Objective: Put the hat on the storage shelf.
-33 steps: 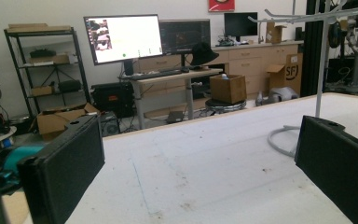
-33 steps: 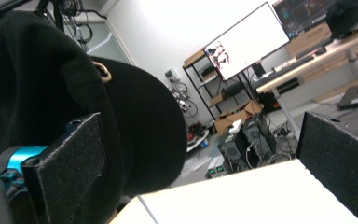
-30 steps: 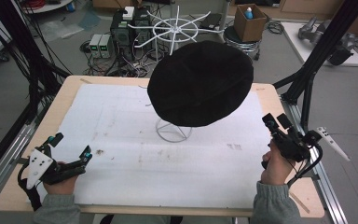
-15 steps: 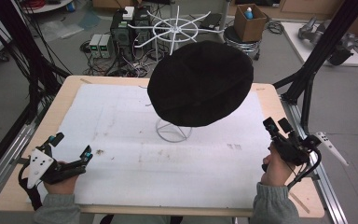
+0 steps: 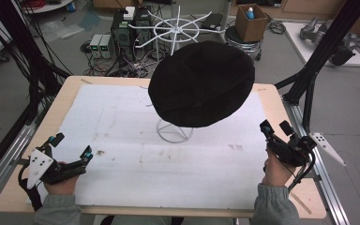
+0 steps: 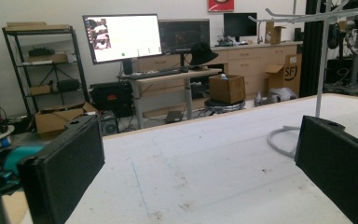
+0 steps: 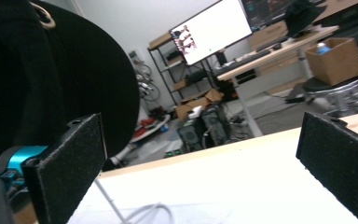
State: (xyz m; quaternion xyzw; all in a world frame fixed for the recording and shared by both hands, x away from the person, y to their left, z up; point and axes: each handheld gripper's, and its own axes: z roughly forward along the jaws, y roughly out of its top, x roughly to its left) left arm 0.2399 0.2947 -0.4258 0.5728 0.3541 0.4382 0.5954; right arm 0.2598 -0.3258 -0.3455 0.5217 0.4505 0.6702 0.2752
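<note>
Right gripper (image 5: 276, 127): held at the table's right edge, jaws spread wide, nothing between them; its tips point forward and a little leftward, toward the hat.
Right gripper's own view: the two black jaws stand far apart with only the table surface and room background in the gap.
Left gripper (image 5: 71, 145): low over the near-left part of the table, jaws wide apart and empty, tips pointing to the right across the mat.
Left gripper's own view: the stand's foot ring and upright rod show just inside the right-hand jaw, farther off on the mat.
Black hat (image 5: 201, 83): a wide-brimmed dark hat perched on the wire stand, tilted, raised off the table; it lies ahead and to the left of the right gripper, near but not touching, and well apart from the left gripper.
White wire stand (image 5: 174, 132): ring-shaped foot resting on the mat under the hat.
White mat (image 5: 136, 159): covers most of the wooden table (image 5: 21, 187).
</note>
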